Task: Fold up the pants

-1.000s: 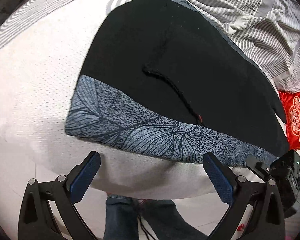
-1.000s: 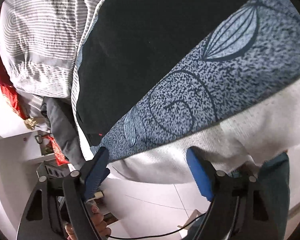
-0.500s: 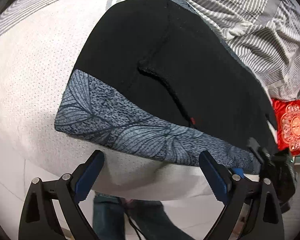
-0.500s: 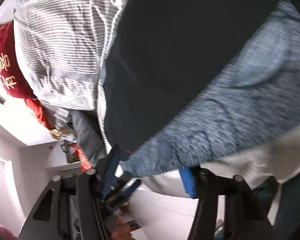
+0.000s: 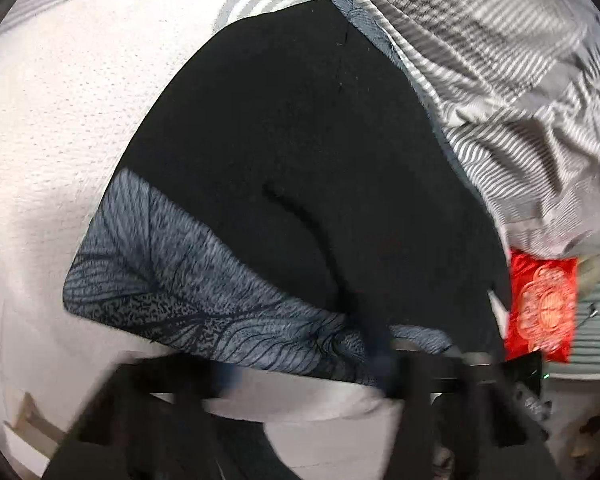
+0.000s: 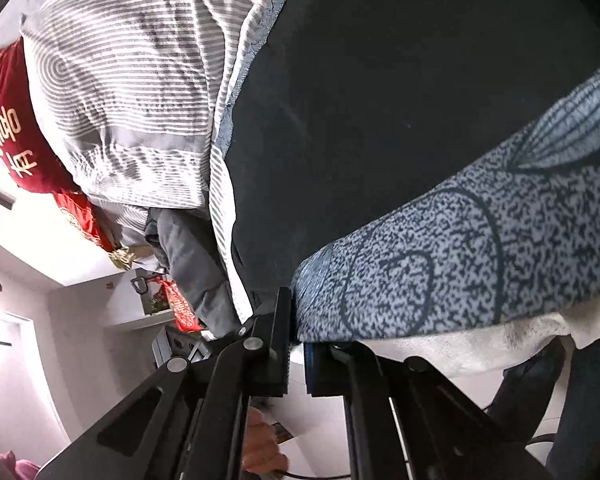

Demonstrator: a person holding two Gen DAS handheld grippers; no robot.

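White textured bedding covers the bed and fills most of the left wrist view, bulging toward the lens. On it lie the pants — a broad black panel with a grey-blue leaf-print band along the near edge, reaching right to the edge of the bed. A thin black drawstring curls across the black cloth. Behind the pants, at the upper right, a grey-and-white striped quilt sits bunched up, its edge just beside the black fabric. A red cushion with a pale round pattern lies below the quilt on the right.

Over to the right wrist view: same pants, black panel up top, the speckled print band sweeping across the lower right, white bedding showing under it. The striped quilt fills the upper left, red cushion beyond it.

Right gripper — fingers drawn close together, only a narrow gap between them, and the corner of the print band dips into that gap at the bed's edge. It looks pinched on the pants there.

Left gripper — heavily smeared by motion blur at the bottom of its view, right at the near hem of the band; I cannot tell how far apart its fingers are or whether they have any cloth.
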